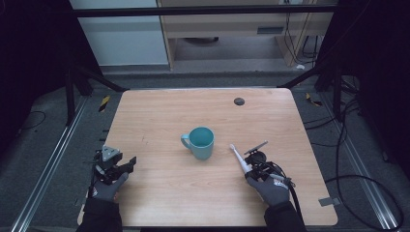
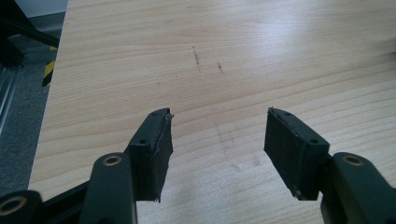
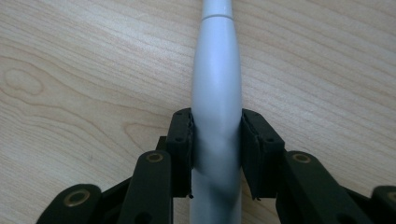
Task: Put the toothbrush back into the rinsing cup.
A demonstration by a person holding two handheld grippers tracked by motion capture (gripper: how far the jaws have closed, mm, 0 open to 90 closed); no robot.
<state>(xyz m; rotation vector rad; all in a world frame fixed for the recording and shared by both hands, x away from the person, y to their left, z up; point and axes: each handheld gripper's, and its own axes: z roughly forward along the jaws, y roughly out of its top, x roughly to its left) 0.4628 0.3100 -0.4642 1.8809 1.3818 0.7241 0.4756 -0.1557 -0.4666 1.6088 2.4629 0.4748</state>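
Observation:
A teal mug [image 1: 200, 142] stands upright near the middle of the wooden table [image 1: 164, 111], handle to the left. Right of it a white electric toothbrush [image 1: 239, 158] points up and left toward the mug. My right gripper [image 1: 249, 169] is shut on its thick handle [image 3: 216, 93], one jaw against each side. The brush head lies beyond the top of the right gripper view. My left gripper [image 1: 129, 166] rests near the table's front left edge, open, with bare wood between its pads [image 2: 154, 149].
A small dark round disc [image 1: 239, 101] sits near the table's far edge. Metal rails [image 1: 53, 159] and loose cables [image 1: 358, 179] run along the floor on both sides. Faint dark scuffs [image 2: 196, 56] mark the wood ahead of the left gripper.

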